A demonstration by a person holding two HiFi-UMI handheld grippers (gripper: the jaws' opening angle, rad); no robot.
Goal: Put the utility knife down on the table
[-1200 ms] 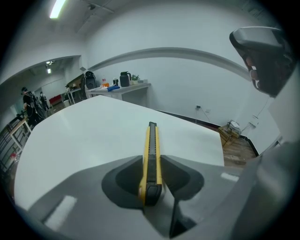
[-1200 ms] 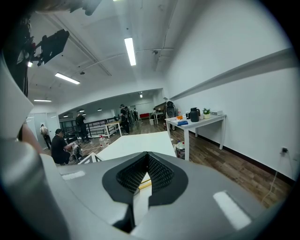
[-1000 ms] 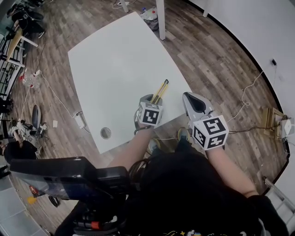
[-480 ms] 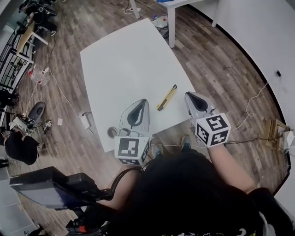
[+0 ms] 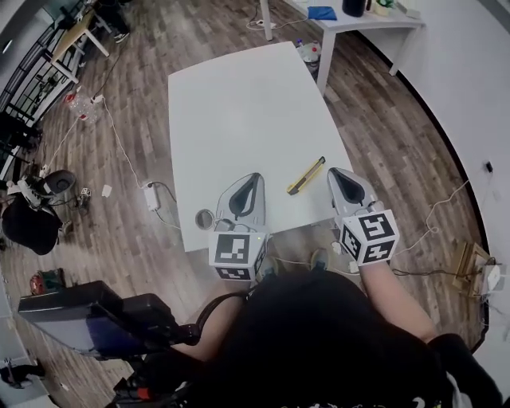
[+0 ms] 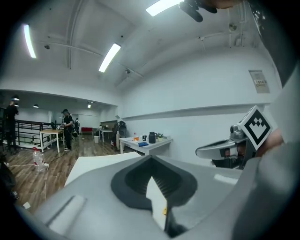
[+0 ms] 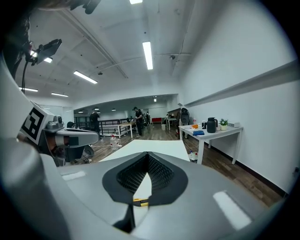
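Observation:
The yellow and black utility knife [image 5: 306,176] lies flat on the white table [image 5: 239,103] near its front right corner, with nothing holding it. My left gripper [image 5: 254,176] hovers over the table's front edge to the left of the knife, shut and empty. At the table's right corner, my right gripper [image 5: 334,170] sits just right of the knife, also shut and empty. A sliver of the knife [image 7: 139,202] shows through the slit of the right gripper [image 7: 149,154]. The left gripper [image 6: 151,158] points along the table.
A round hole [image 5: 205,217] sits in the table near its front left corner. A second white desk [image 5: 358,22] with a jug and a blue cloth stands at the far right. Cables and a power strip [image 5: 151,195] lie on the wooden floor at left.
The left gripper let go of the knife and drew back to the table's front edge. The knife now rests on the table between the two grippers. The right gripper has barely moved.

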